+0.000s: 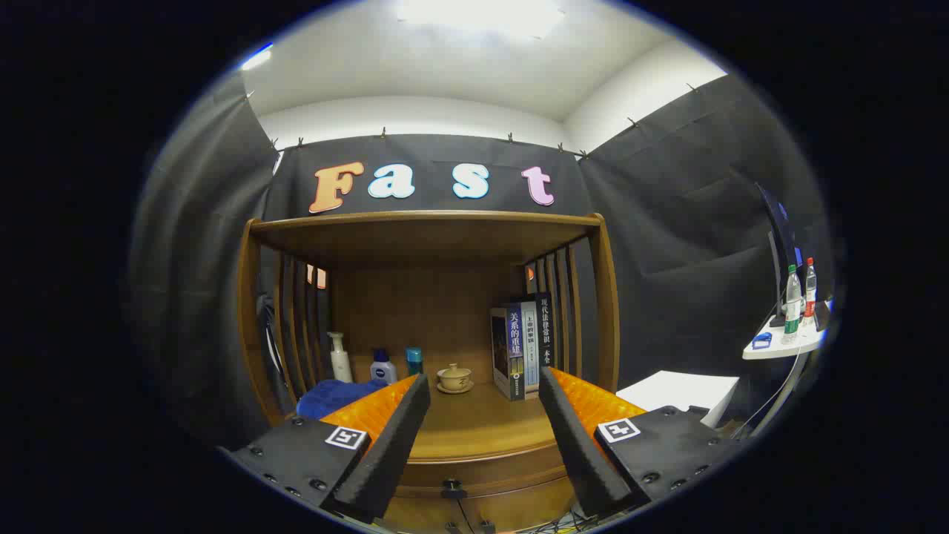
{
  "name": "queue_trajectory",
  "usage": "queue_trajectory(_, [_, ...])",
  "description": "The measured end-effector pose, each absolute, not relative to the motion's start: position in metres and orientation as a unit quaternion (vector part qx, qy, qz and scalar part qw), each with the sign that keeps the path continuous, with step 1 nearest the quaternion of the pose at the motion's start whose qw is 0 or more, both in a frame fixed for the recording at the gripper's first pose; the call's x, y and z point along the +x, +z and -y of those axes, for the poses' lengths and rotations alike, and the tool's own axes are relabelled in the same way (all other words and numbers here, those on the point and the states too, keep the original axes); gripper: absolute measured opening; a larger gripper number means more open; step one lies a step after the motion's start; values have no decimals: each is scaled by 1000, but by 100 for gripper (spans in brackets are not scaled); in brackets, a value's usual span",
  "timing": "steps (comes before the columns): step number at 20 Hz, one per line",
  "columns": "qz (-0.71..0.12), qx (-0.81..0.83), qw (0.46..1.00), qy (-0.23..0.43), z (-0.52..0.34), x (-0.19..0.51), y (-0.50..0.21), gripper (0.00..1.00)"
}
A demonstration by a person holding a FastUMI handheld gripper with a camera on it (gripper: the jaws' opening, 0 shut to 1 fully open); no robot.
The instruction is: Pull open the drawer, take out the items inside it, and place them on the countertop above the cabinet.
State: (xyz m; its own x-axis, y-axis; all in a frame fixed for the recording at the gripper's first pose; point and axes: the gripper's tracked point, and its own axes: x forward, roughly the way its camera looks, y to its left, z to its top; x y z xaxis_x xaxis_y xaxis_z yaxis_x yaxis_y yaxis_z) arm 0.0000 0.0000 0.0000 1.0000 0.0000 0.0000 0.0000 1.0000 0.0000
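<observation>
I see in front of me the wooden cabinet (422, 245), with slatted sides and an open shelf under its top board; it is the largest thing here. Its countertop (474, 426) lies between and just beyond my fingers, and much of it is bare wood; below its front edge is the drawer (482, 478), which is closed, with a small dark knob (452, 489) in the middle of its front. I cannot see what is inside the drawer. My gripper (483, 386) hangs in front of the cabinet with its two fingers wide apart; they hold nothing and touch nothing that I can tell. To the right, well apart from the cabinet, stands a white side table (782, 347) with two bottles (793, 304) on it; nearer is a white box (678, 389). At the back right of the countertop three books (523, 348) stand upright; on the left lies a blue cloth (334, 397), partly hidden by my left finger. Behind it stand a white pump bottle (340, 357), a small blue-capped bottle (382, 367) and a teal container (414, 361); near the books sits a small lidded teacup (454, 378) on a saucer.
</observation>
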Motion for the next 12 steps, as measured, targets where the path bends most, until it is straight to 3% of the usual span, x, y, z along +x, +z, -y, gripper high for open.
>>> queue_trajectory(12, [8, 14, 1000, 22, -6, -12, 14, 98])
